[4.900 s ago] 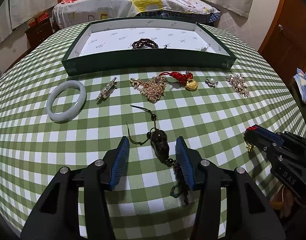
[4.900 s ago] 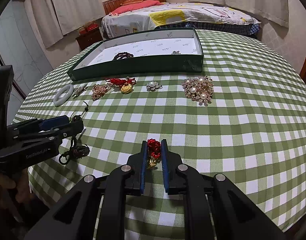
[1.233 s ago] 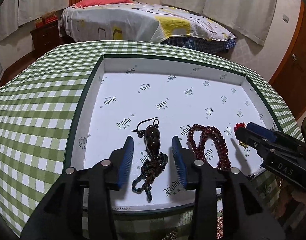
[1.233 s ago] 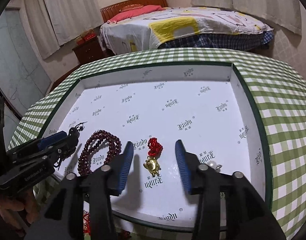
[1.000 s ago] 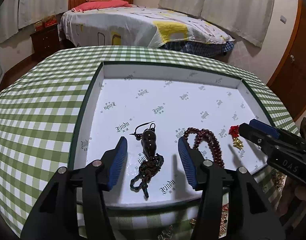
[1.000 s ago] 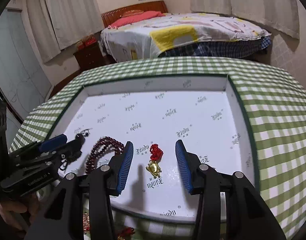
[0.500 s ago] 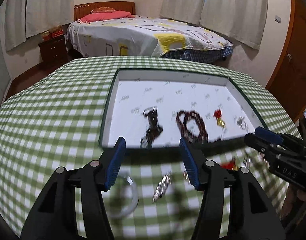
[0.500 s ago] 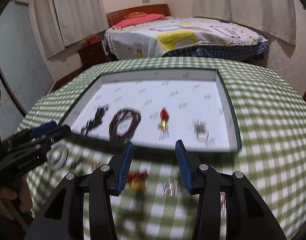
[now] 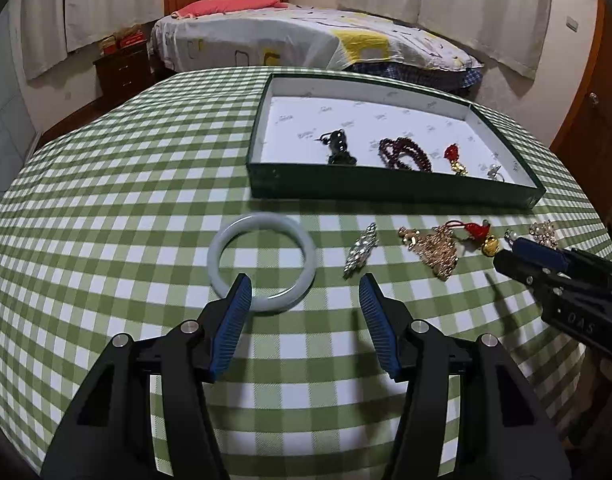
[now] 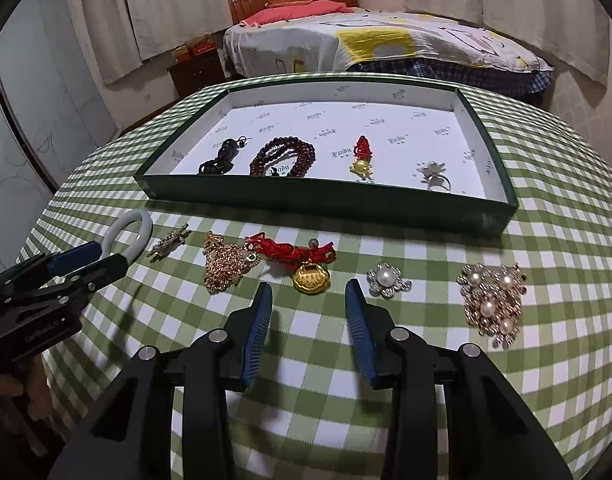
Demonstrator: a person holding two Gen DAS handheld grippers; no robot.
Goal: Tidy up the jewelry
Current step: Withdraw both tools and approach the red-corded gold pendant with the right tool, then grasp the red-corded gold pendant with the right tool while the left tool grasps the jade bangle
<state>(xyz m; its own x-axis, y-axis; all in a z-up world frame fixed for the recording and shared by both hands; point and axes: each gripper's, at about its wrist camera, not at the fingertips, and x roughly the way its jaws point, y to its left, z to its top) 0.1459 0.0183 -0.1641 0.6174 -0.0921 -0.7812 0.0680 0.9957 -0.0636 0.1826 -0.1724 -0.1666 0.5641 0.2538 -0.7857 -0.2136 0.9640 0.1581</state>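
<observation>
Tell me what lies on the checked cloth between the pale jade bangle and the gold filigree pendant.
A small silver rhinestone brooch lies alone between the pale jade bangle and the gold filigree pendant, touching neither. The left wrist view shows it best.

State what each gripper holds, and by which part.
Nothing: the left gripper and right gripper both stand open and empty above the tablecloth.

Left tongs (image 9: 304, 294) tilted down over the table (image 9: 106, 208), jaws apart and empty, right tongs (image 10: 308, 304) beside them to the right, angled down likewise, jaws just narrowing, nothing between them
</observation>
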